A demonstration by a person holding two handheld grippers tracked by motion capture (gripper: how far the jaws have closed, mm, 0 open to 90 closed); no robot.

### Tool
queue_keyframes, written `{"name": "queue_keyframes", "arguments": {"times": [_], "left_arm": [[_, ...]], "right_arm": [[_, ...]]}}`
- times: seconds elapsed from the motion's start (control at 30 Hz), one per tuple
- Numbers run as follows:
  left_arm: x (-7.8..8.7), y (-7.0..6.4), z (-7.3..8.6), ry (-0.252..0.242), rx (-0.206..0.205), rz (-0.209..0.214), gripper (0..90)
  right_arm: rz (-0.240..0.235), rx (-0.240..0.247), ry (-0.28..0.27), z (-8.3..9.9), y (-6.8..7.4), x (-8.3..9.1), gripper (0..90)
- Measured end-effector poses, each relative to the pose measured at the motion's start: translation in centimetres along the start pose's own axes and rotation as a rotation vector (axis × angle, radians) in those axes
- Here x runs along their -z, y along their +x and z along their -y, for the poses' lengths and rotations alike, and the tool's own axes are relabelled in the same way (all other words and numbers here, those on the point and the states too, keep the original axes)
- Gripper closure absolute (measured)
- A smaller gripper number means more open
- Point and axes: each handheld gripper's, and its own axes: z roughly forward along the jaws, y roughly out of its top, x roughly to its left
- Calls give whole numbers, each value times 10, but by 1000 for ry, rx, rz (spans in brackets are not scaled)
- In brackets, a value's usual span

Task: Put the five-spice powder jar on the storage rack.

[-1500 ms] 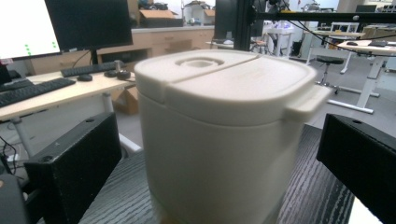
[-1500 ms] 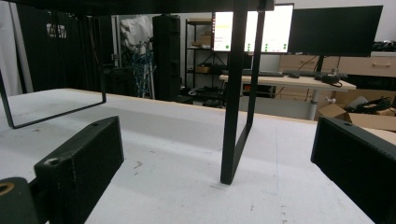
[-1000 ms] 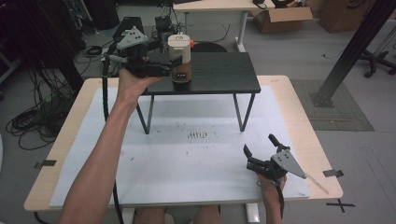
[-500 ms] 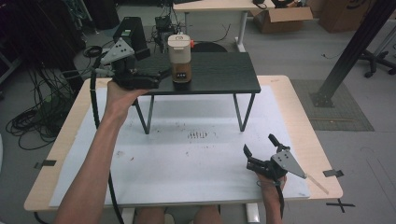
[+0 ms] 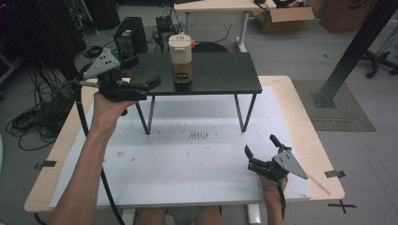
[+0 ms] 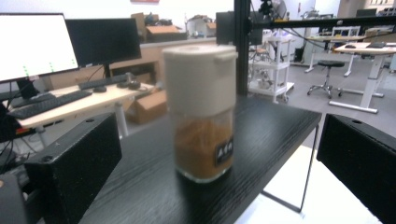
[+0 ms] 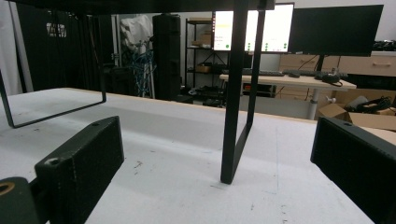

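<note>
A clear jar [image 5: 180,60] with a white lid and brown powder stands upright on the small black raised table [image 5: 220,77]. My left gripper [image 5: 143,71] is held at the table's left end, a little to the left of the jar, open and holding nothing. In the left gripper view the jar [image 6: 201,112] stands ahead between the two black fingers [image 6: 70,163], apart from both. My right gripper [image 5: 259,145] rests low on the white mat near the front right, open and holding nothing. Its fingers [image 7: 79,163] face a leg of the black table [image 7: 236,93].
The white mat [image 5: 187,159] covers the wooden desk, with a small dark smudge [image 5: 199,136] in the middle. The black table's thin legs [image 5: 241,112] stand on the mat. Cables and a black box [image 5: 126,33] lie on the floor beyond the left edge.
My left gripper has let go of the jar and drawn back to the left, away from it. The jar stays on the black table. The right gripper has not moved.
</note>
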Motion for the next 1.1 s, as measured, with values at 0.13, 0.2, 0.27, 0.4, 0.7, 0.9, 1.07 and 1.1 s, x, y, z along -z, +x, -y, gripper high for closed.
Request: {"name": "queue_keyframes", "arguments": {"times": [0.13,0.2,0.27,0.4,0.7,0.9,1.07,1.1], "left_arm": [[14,0,7,-8,9,-7,3],[18,0,8,-9,0,-12,3],[24,0,11,-16,2,-17,3],[38,1,19,-17,-4,-26,4],[59,3,37,-24,3,-34,3],[69,3,51,-4,-7,-43,3],[81,5,69,2,10,-59,3],[83,5,72,4,14,-63,3]], "right_arm": [[-1,1,0,0,0,0,21],[-1,1,0,0,0,0,21],[-1,1,1,0,0,0,20],[-1,2,0,0,0,0,20],[-8,-3,1,0,0,0,7],[-12,0,-3,0,0,0,0],[-15,-2,-5,0,0,0,0],[-17,0,-4,0,0,0,0]]}}
